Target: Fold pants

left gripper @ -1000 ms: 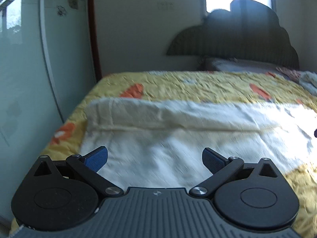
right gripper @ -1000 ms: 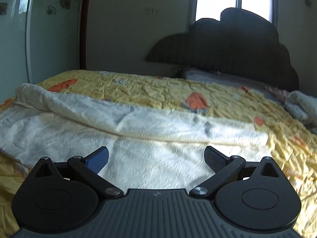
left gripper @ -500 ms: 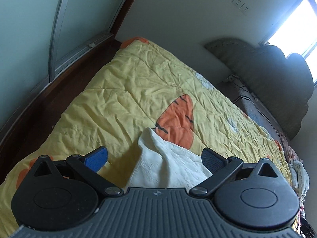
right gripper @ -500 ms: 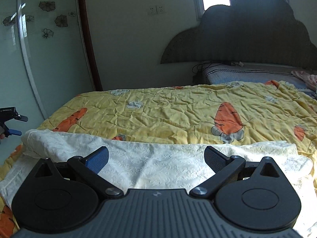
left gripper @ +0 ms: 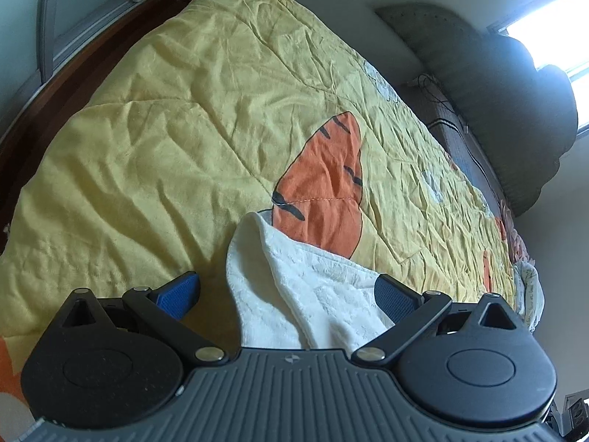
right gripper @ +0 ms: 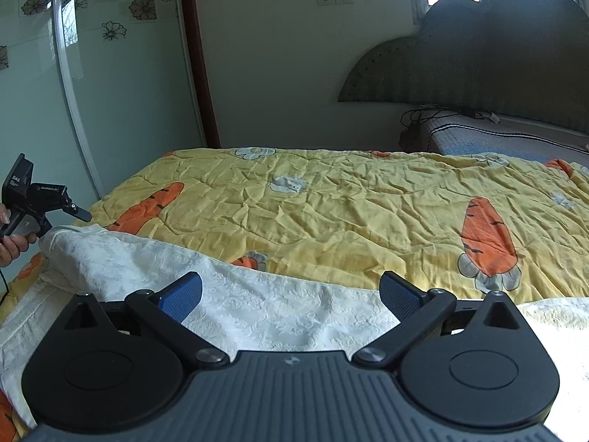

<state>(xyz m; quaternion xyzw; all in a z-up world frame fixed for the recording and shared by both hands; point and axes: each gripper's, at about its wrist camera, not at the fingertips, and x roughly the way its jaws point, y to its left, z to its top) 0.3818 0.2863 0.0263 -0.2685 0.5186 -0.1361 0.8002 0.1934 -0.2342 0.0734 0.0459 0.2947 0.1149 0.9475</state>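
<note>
- Progress: the white pants (right gripper: 257, 305) are shown laid across the near edge of the bed, on the yellow carrot-print quilt (right gripper: 349, 213). One lengthwise fold appears to be made already, since a doubled edge is seen along the side of the pants toward the headboard (right gripper: 478, 62). Further folds are judged to remain.
- Left end of the pants (left gripper: 294, 294): a raised corner is seen between the two fingers of the left gripper (left gripper: 287, 294), whose jaws stand apart with nothing clamped. A grasp of this corner is judged to be the step in hand.
- Right gripper (right gripper: 291, 294): its jaws are held wide over the middle of the pants and nothing is gripped. Whether its fingers touch the cloth cannot be told.
- In the right wrist view, the left gripper is seen at the end of the pants farthest from the headboard, held by a hand (right gripper: 11, 246).
- Count: one pair of pants, one quilt, one headboard, two grippers, one visible hand. Five whole or partial carrot prints are counted in the right wrist view.
</note>
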